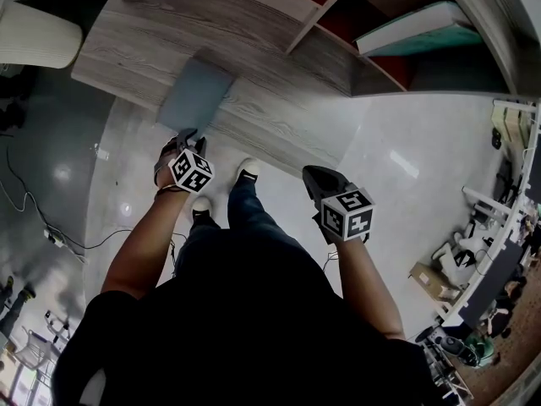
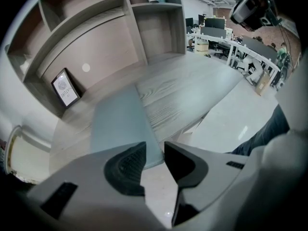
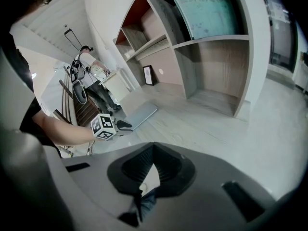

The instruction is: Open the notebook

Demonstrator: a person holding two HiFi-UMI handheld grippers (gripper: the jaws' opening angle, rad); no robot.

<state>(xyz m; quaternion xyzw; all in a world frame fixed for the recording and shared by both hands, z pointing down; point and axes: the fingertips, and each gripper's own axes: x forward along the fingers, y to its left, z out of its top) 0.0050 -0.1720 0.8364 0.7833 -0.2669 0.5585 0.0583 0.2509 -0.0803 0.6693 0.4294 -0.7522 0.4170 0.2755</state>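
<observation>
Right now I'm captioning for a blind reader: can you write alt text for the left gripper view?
The left gripper, slightly open and empty, points at the near edge of a closed grey-blue notebook lying on a pale wood-grain desk. A small framed picture stands by the shelving behind.

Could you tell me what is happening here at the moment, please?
A person stands at a wooden desk with a two-jaw gripper in each hand. The left gripper, jaws apart, is at the near edge of a closed grey-blue notebook lying on it. The right gripper is held back over the floor, jaws together and empty.
</observation>
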